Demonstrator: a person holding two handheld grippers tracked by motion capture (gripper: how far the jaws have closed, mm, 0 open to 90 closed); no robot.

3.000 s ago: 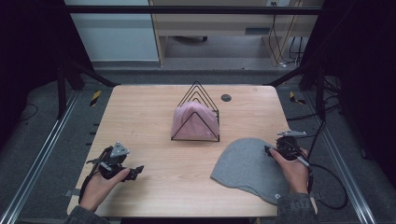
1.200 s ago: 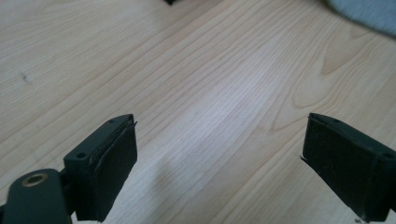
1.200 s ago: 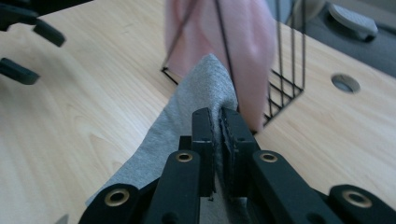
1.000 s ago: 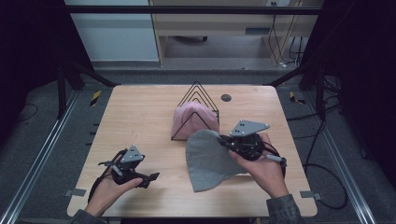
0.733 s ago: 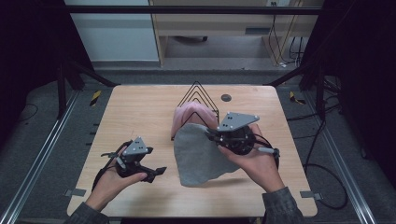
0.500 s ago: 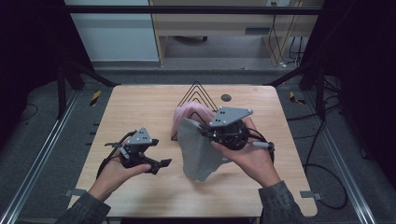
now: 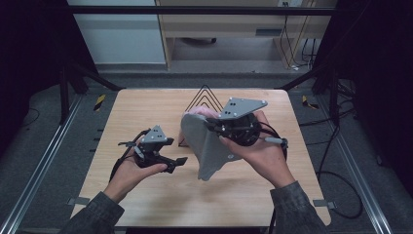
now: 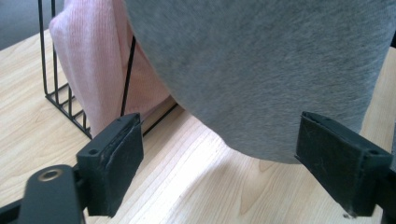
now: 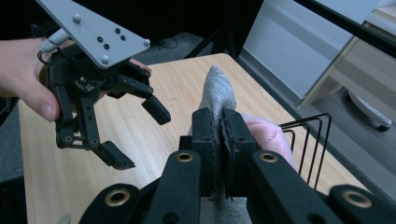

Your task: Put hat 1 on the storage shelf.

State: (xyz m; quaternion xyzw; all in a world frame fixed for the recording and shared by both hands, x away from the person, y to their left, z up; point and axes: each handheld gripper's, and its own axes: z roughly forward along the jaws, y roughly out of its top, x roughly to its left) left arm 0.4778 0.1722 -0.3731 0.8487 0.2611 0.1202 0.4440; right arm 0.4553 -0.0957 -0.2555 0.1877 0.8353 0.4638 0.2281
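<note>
My right gripper (image 7: 212, 126) (image 9: 219, 127) is shut on the top edge of a grey felt cloth (image 7: 209, 148) (image 9: 216, 88). The cloth hangs off the table in front of a black wire rack (image 7: 204, 93) (image 9: 309, 135), which holds a pink cloth (image 7: 200, 112) (image 8: 93, 60). To the cloth's left, my left gripper (image 7: 176, 164) (image 8: 219, 163) (image 9: 136, 135) points at its lower part. Its jaws stand apart and have just been closing a little. The grey cloth (image 8: 261, 70) hangs just beyond the pads (image 8: 119, 158), which pinch nothing.
The wooden table (image 7: 146, 107) has bare room at the front and on the left. Metal rails run along both sides on the floor, with a yellow-black tool (image 7: 99, 101) at the left and cables (image 7: 341, 175) at the right.
The right hand picked the grey cloth up from the table's right side and carried it up and left to the rack. The left hand rose and moved in towards the cloth.
</note>
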